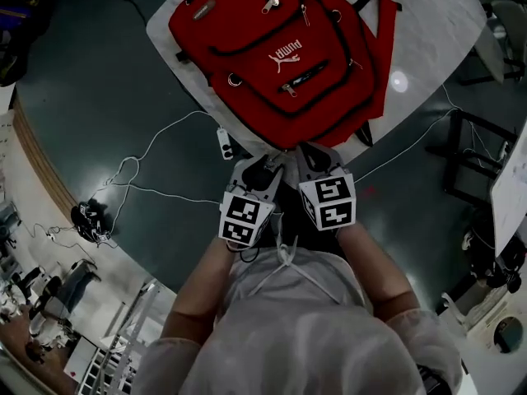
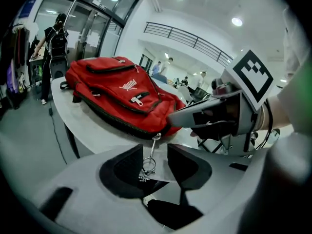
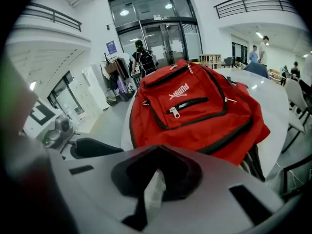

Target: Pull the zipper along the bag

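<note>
The jaws of the left gripper [image 2: 156,152] stand apart. A silver zipper pull [image 2: 148,161] with a ring on its end hangs from the near edge of the red backpack [image 2: 112,89] into the gap between them, and neither pad presses on it. The jaws of the right gripper [image 3: 158,150] meet at their tips, with no part of the backpack between them.

On the dark floor left of the backpack lie a white power strip [image 1: 222,142] and a thin white cable [image 1: 156,146] that runs away from it. The backpack itself lies flat, front face up, on a round white table [image 1: 428,23], and its lower end reaches that table's near edge. The front pocket zipper [image 3: 187,104] is closed, with its metal tab at the left end as the right gripper view shows it.

In the head view both grippers sit side by side just below the backpack's near end, the left one by its lower left corner and the right one by its lower right. Their marker cubes face the person. In the left gripper view the right gripper's closed fingers taper to a point close beside the backpack's near right corner; whether they touch it cannot be told.
</note>
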